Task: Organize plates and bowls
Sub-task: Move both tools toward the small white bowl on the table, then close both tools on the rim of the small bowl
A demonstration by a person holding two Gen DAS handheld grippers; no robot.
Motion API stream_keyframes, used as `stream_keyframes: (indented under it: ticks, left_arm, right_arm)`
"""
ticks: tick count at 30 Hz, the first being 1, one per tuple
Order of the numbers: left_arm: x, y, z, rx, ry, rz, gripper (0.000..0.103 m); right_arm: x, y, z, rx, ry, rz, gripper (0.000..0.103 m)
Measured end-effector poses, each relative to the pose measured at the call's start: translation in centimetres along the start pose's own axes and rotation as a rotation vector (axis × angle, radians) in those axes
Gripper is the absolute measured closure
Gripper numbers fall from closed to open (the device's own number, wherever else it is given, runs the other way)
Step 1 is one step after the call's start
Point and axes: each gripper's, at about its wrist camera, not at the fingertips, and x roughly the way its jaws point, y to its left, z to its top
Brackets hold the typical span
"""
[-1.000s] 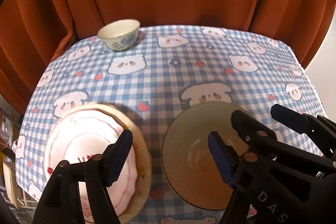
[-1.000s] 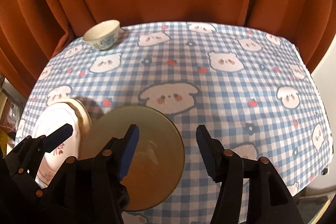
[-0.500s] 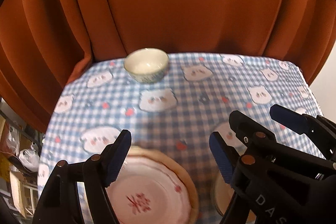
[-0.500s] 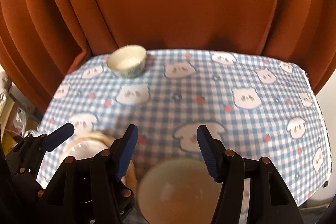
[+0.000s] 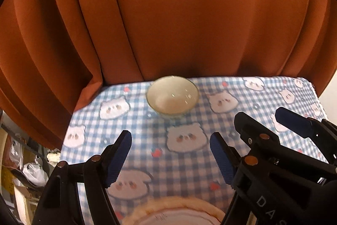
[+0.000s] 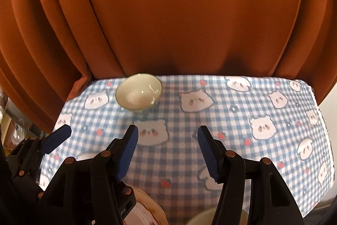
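Small bowl [image 5: 172, 96] at cloth's far edge, left gripper [image 5: 170, 158] & right gripper [image 6: 167, 152] fingers spread wide, holding nothing

Both views are taken from above the near edge of the surface [image 5: 263, 102], faced forward toward the curtain [image 5: 189, 24] behind it. The small bowl [image 5: 172, 96] at the far edge is shared, and each tool is caught in the other's view.

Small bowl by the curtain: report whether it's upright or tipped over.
Upright. The small bowl sits on the tablecloth with its round rim up and its pale inside visible; it looks empty.
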Motion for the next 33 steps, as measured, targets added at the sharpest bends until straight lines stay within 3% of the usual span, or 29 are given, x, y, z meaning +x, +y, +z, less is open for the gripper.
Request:
stream_keyframes:
  ticks: [20,30,33]
  left_arm:
    - [11.0,3.2,5.7,0.061,0.021,-0.008,0.029]
    - [16.8,3.3,5.8,0.059,0.047,0.009,0.034]
    - [18.2,3.2,5.7,0.057,0.057,0.004,0.037]
  right_arm:
    - [10.5,2.1,5.3,0.092,-0.001,-0.036,0.041]
    - [16.7,1.8,6.2,0.121,0.02,-0.067,0.042]
    - [18.2,1.5,6.0,0.119,0.027,-0.084,0.05]
